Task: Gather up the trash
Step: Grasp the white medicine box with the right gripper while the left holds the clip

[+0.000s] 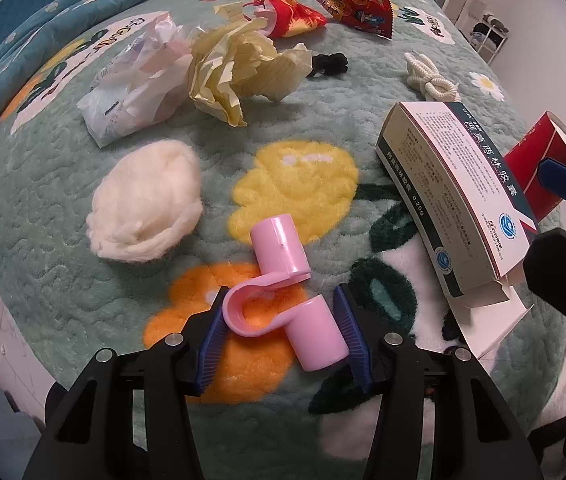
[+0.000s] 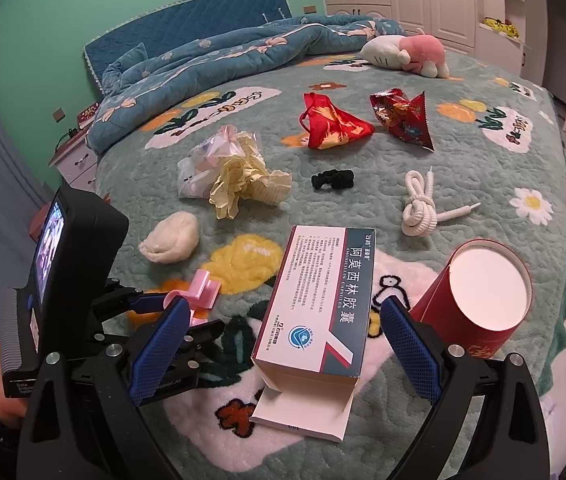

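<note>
A pink plastic clip [image 1: 283,280] with two short tubes lies on the green bedspread [image 1: 63,280]. My left gripper [image 1: 281,312] is shut on it, one blue pad against its curved loop and the other against the near tube. The clip [image 2: 205,286] also shows in the right wrist view. My right gripper [image 2: 285,312] stands open, its pads well apart on either side of a white and grey medicine box [image 2: 323,296] without touching it. A red paper cup [image 2: 479,304] lies on its side just right of that gripper.
On the bed lie a white cotton wad [image 1: 147,208], crumpled yellow paper [image 1: 239,68], a plastic wrapper [image 1: 135,84], two red snack wrappers [image 2: 335,124] [image 2: 403,116], a black hair tie [image 2: 333,179] and a white cord [image 2: 419,208]. A blue quilt [image 2: 203,60] and plush toys [image 2: 407,54] sit at the back.
</note>
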`<state>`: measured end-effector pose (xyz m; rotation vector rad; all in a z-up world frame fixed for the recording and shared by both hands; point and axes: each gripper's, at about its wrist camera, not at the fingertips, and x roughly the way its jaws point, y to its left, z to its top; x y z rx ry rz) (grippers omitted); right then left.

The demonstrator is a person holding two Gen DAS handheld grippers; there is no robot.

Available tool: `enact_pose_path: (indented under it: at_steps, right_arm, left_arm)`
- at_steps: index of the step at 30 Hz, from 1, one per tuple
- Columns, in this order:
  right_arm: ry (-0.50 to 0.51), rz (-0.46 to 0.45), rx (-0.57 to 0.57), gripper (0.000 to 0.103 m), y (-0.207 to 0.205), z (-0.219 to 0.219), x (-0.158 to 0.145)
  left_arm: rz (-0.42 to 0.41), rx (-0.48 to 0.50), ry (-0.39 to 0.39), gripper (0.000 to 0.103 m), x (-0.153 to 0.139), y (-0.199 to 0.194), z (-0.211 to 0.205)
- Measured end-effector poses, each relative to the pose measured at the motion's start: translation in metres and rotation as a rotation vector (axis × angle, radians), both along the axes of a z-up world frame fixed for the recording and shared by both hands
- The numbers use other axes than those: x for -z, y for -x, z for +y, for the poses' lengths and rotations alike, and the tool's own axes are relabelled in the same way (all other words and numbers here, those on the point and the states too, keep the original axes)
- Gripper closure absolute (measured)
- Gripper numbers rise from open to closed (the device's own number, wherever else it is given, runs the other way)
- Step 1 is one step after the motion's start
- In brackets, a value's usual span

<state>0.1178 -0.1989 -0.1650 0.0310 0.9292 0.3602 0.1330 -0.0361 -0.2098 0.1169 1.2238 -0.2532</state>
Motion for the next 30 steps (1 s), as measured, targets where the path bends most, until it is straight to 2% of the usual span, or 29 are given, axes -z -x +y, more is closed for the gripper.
enact_pose_path:
  at_steps: [16,18,24,29,30]
  right_arm:
    - [0.031,-0.009,0.019,0.010,-0.005,0.001,0.002]
    - [0.056,-0.007,0.025,0.013,-0.007,0.002,0.005]
    - [0.122,0.017,0.046,0.014,-0.009,0.000,0.018]
    - [0.131,0.046,0.047,0.014,-0.012,0.000,0.029]
    - [0.137,0.042,0.045,0.017,-0.013,0.001,0.031]
  left_arm:
    - [-0.072,0.007,-0.001,0.051,-0.026,0.005,0.007]
    - [-0.072,0.011,0.000,0.051,-0.026,0.005,0.007]
    - [-0.062,0.033,0.008,0.051,-0.022,0.004,0.004]
    - [-0.059,0.037,0.014,0.051,-0.020,0.002,0.001]
    - [-0.059,0.036,0.012,0.051,-0.020,0.002,0.001]
